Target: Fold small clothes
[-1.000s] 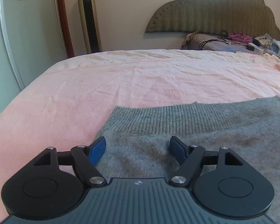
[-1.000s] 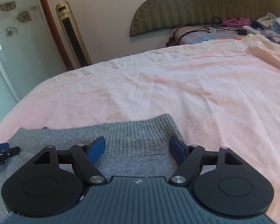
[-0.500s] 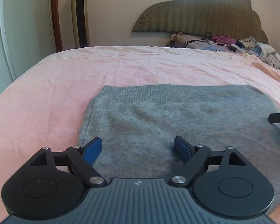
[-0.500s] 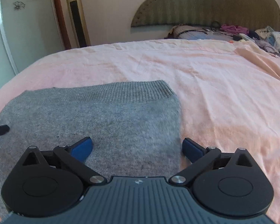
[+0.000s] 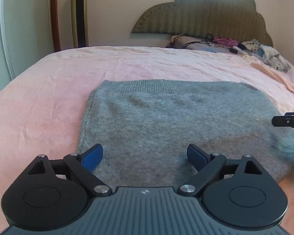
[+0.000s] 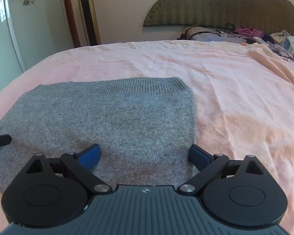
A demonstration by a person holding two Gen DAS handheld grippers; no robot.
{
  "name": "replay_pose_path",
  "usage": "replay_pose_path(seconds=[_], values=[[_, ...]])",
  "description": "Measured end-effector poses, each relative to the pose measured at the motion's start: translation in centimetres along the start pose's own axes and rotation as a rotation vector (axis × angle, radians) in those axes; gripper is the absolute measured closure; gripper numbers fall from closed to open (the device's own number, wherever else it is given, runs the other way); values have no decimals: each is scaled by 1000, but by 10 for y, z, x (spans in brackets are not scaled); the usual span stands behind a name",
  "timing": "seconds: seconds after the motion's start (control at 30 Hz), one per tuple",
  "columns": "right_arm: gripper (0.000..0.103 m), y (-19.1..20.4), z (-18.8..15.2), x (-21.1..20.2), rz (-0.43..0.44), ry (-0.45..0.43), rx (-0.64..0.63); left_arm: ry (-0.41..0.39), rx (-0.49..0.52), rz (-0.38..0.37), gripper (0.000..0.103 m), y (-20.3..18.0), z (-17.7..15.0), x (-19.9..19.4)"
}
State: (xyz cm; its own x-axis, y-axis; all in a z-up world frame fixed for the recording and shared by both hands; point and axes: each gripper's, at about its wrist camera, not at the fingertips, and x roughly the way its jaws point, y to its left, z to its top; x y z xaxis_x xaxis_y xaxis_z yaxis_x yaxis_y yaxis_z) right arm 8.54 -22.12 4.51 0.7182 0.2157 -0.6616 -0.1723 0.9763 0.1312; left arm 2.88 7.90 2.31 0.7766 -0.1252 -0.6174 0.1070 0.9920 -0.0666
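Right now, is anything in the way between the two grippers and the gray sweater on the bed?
No, nothing visible. The gray knit sweater lies flat on the pink bedsheet, right under the open left gripper and right gripper. The clothes pile sits far off by the headboard.

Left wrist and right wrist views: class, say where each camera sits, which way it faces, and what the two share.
Left wrist: on the left gripper, over the grey knit's left edge, facing the headboard; jaws open, right gripper's tip at right.
Right wrist: on the right gripper, over the knit's right edge, same facing; jaws open, left gripper's tip at left.
Shared: knit, pink sheet, headboard, tower fan.
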Motion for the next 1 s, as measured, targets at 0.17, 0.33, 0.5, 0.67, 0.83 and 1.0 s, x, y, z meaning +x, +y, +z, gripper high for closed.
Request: replay_pose_path(seconds=[0.17,0.33,0.5,0.67,0.83,1.0], values=[[2,28,-9,-26,107,-36,-41,54,33,10,8,-6,-21,1],[0,38,-32,-11,69,28,-177,74,31,41,9,-6,-19,-11],[2,54,-27,-37,78,7,-129,66,78,3,9,-29,-20,-16],[0,50,-54,-30,50,21,-171,63,105,0,5,-23,-36,-8],[2,42,-48,-52,21,21,-108,82,85,26,5,-18,-39,-15],[0,38,-67,-48,39,13,-152,54,1,18,5,-11,-40,-33]])
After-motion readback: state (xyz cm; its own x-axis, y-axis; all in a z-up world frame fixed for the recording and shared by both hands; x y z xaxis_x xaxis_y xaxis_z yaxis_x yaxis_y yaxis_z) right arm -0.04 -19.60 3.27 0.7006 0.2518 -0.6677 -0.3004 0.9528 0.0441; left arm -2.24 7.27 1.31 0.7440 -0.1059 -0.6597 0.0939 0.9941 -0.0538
